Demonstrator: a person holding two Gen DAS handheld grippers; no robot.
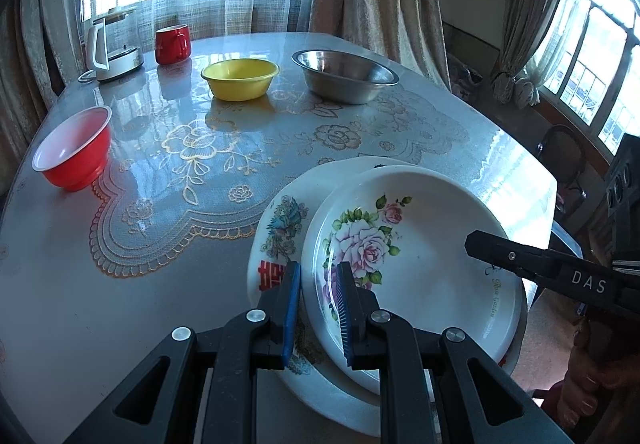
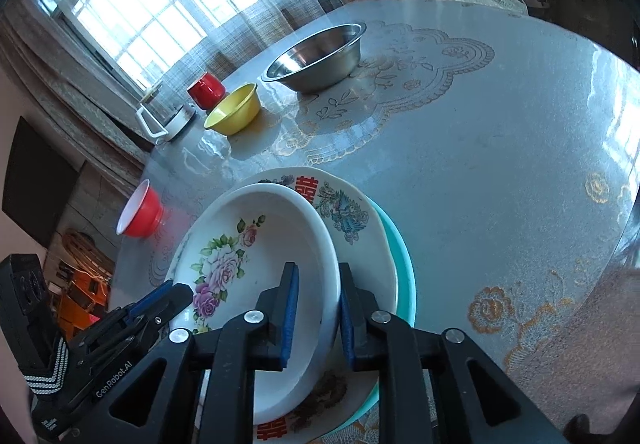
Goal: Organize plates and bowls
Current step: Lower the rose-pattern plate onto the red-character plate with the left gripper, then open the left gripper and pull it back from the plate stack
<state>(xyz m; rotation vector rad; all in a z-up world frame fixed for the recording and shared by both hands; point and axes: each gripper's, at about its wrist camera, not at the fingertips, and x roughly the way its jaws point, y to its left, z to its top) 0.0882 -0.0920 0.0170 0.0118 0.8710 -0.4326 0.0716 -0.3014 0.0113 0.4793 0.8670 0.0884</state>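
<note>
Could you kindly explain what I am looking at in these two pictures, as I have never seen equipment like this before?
There is no robot here: a person holds a two-finger gripper in each hand, and a wide-angle camera on each one looks along its fingers. One picture comes from the left gripper, the other from the right gripper.

On the table stand a red bowl, a yellow bowl, a steel bowl, a red mug and a kettle. Nearer is a stack: a rose plate on a bird plate on a teal plate.

The left gripper is shut on the rose plate's rim. The right gripper straddles the opposite rim; I cannot tell whether it is pressing.
</note>
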